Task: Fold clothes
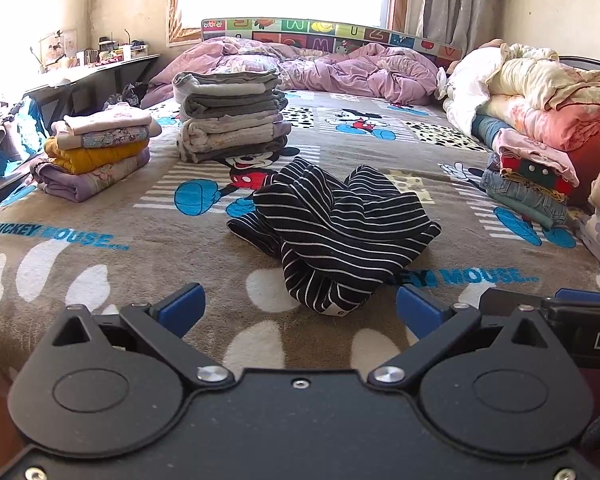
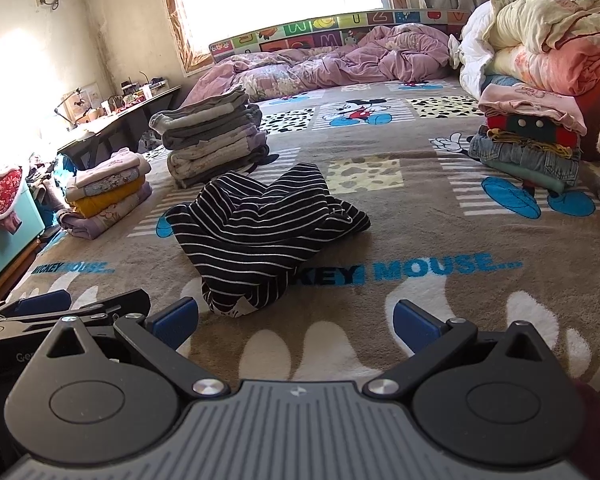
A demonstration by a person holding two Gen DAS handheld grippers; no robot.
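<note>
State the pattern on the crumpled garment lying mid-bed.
Black with thin white stripes; the striped garment shows best in the left wrist view.

Both grippers' fingers (image 1: 182, 308) spread wide.

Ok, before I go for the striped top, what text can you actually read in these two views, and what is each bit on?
"MICKEY MOUSE..." in blue, on the blanket, left side.
"KEY MOUSE...", the same print again, its start hidden by the striped garment.
"W", "U", "Z", "M" on the alphabet-tile headboard.
"DA", cut off, on the right gripper body.
"Ge", cut off, on the left gripper body.
White tag on the garment: unreadable.
</note>
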